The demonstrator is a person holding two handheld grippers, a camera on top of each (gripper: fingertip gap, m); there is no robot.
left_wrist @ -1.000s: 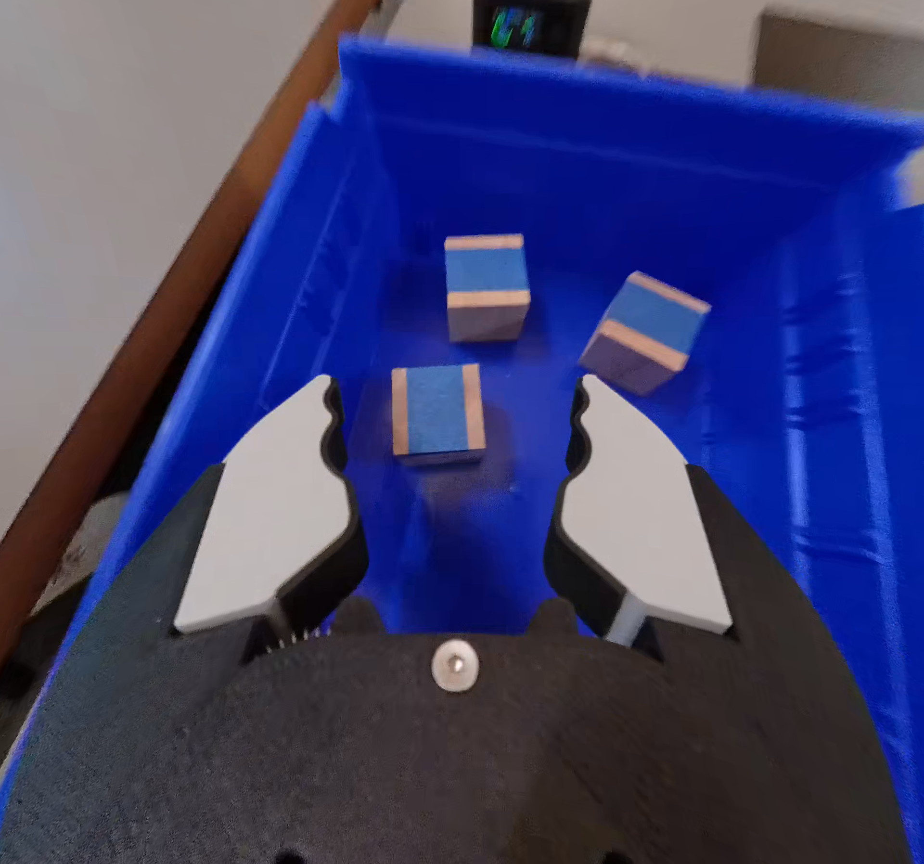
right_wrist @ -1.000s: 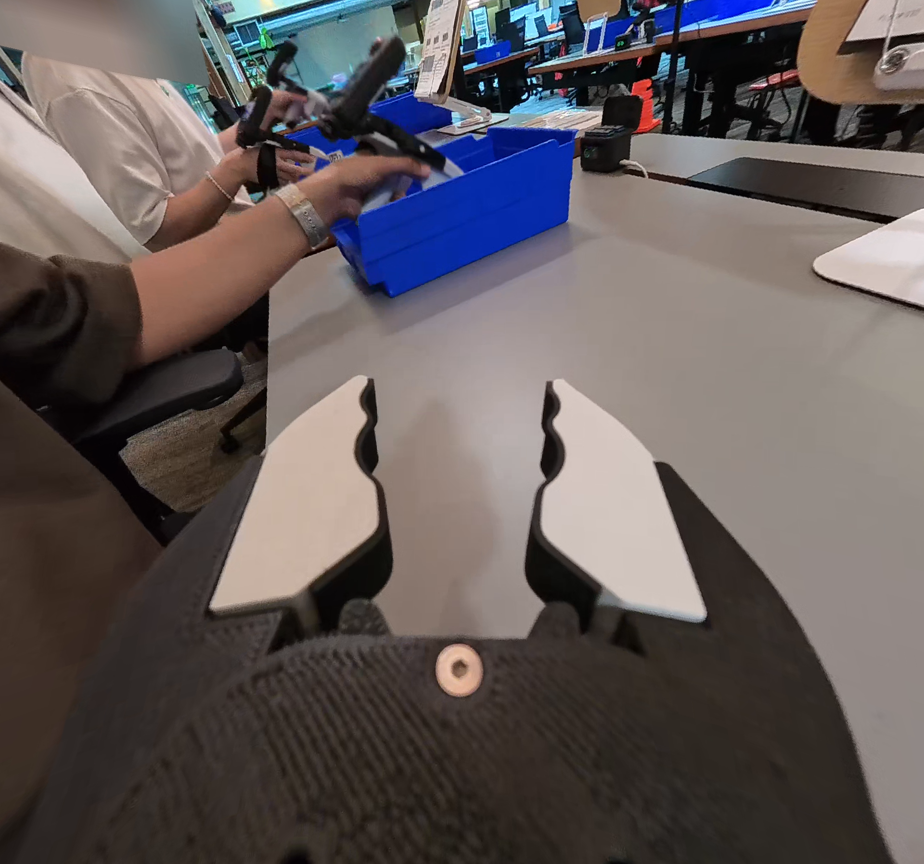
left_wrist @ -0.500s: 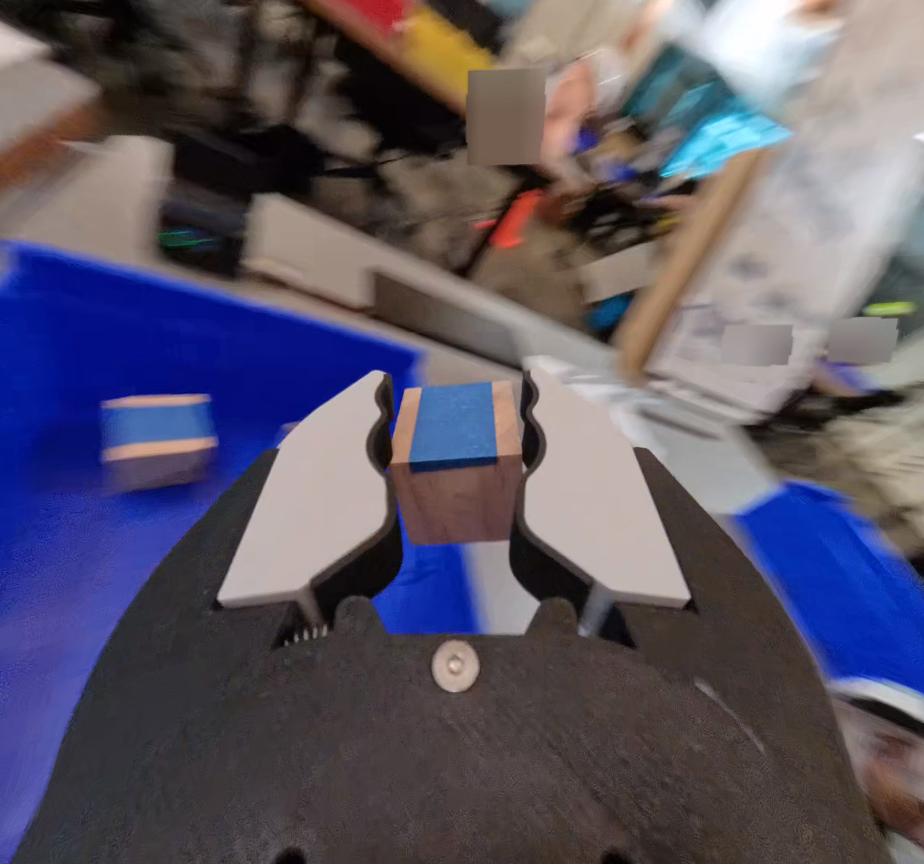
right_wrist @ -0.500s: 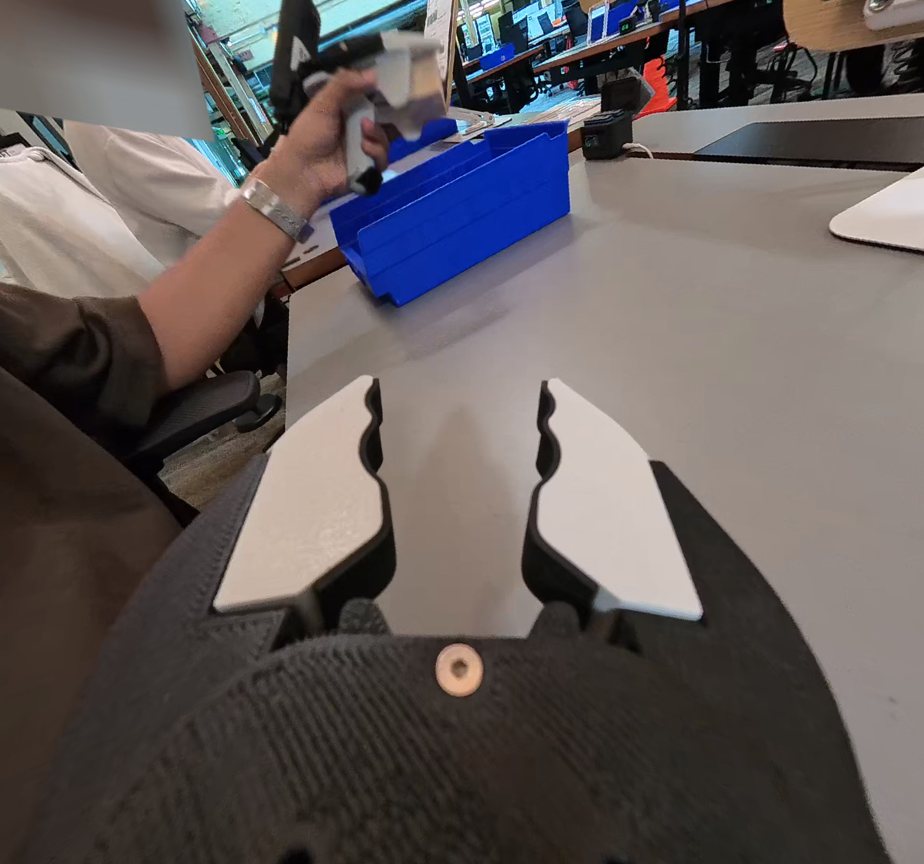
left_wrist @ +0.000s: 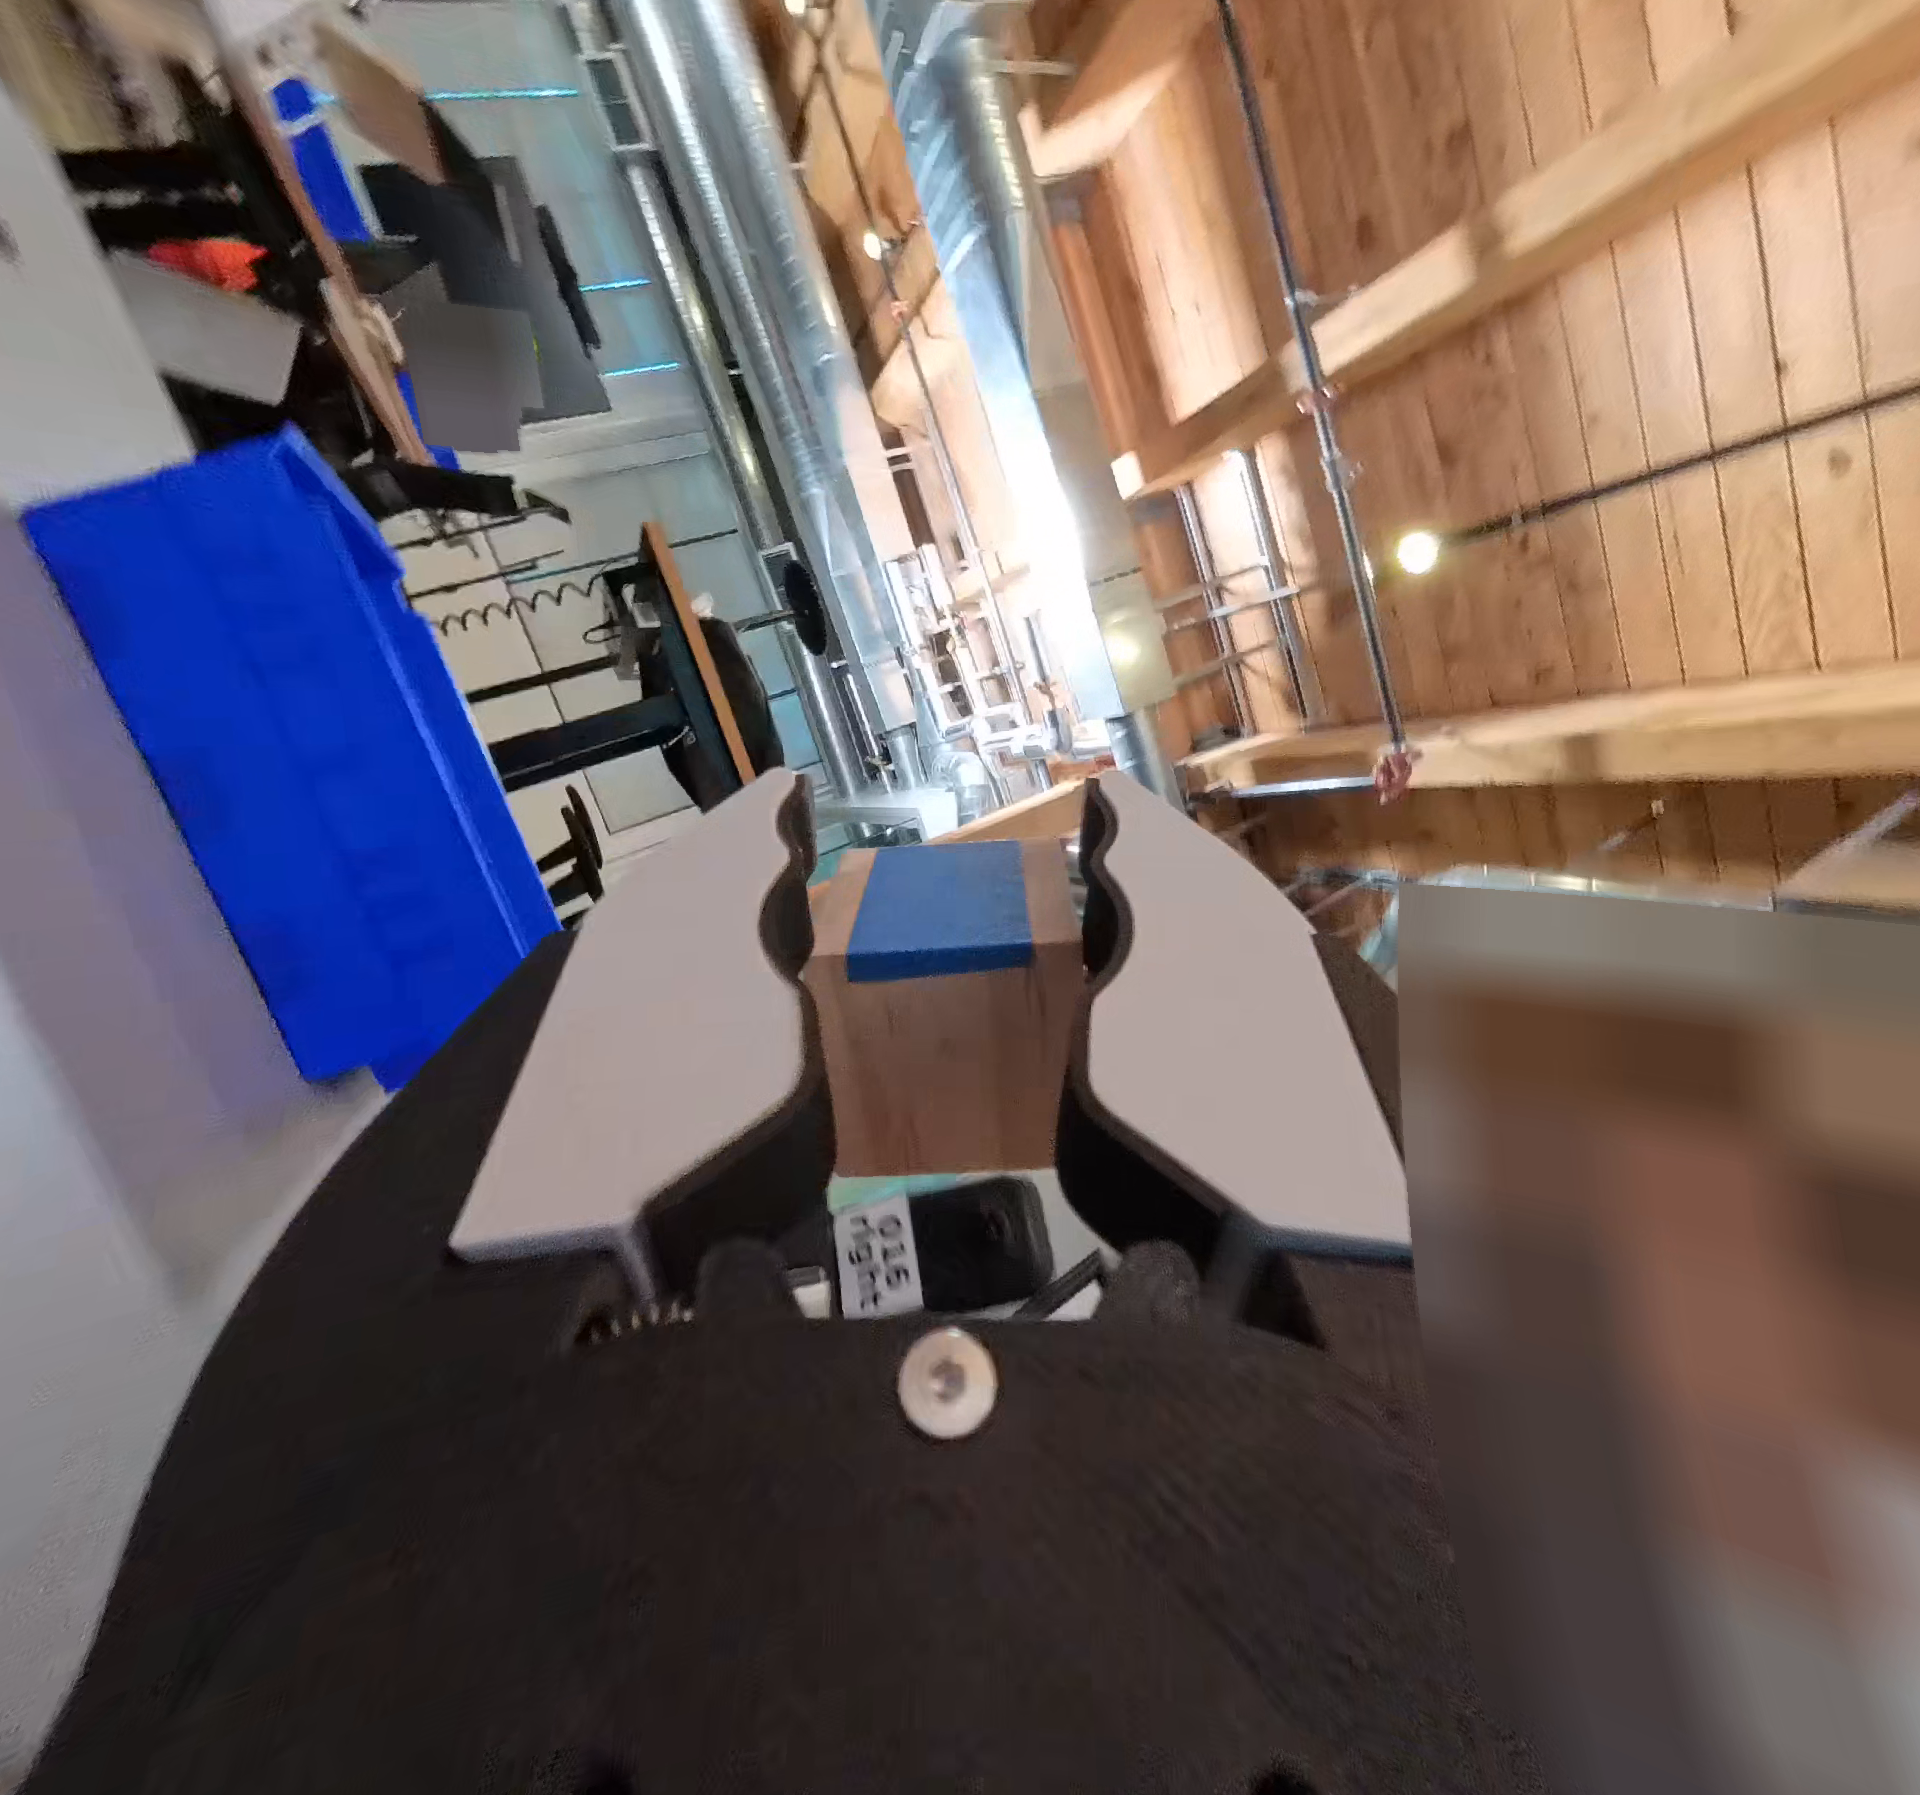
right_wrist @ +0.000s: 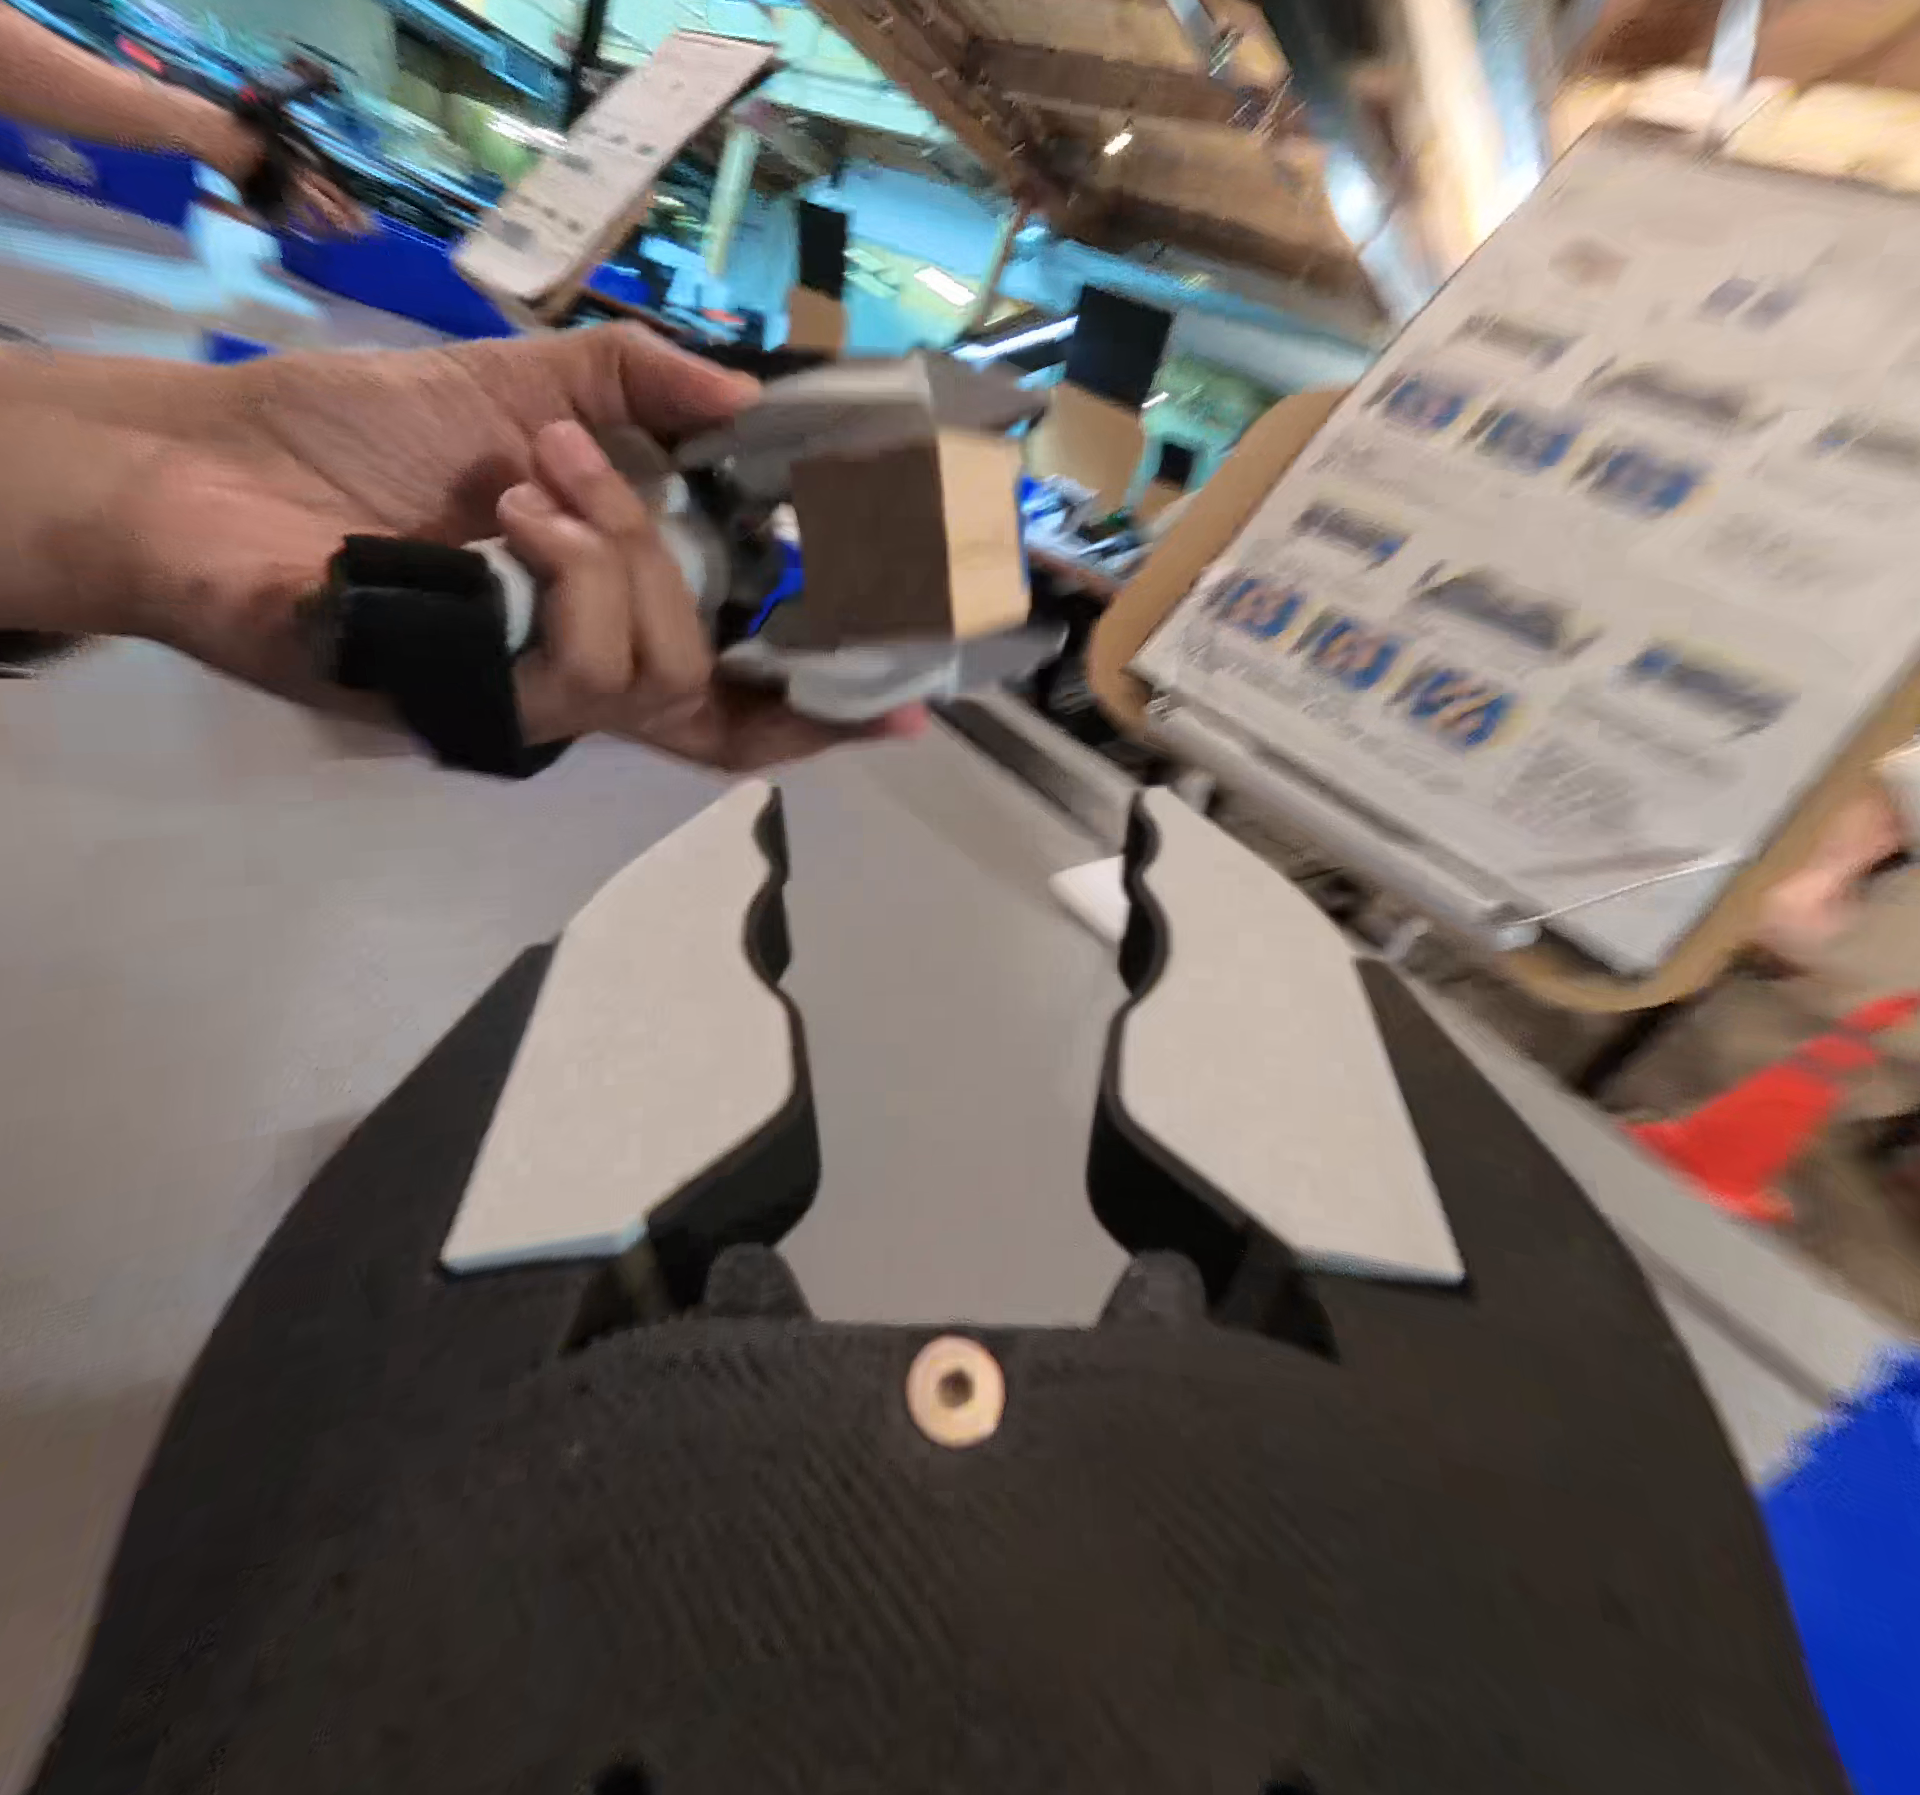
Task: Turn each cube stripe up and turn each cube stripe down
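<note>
Left gripper (left_wrist: 940, 924) fingers pinching the wooden cube (left_wrist: 940, 1007) by its side faces, blue stripe (left_wrist: 940, 909) toward the camera, held aloft away from the blue bin (left_wrist: 270, 758). Right gripper (right_wrist: 954, 898) spread, empty, just below. Likely handover: close squarely on the free faces before releasing.

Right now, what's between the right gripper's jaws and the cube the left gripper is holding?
Nothing. In the right wrist view the right gripper is open and the cube, clamped in the left gripper, hangs beyond it over bare grey table.
</note>
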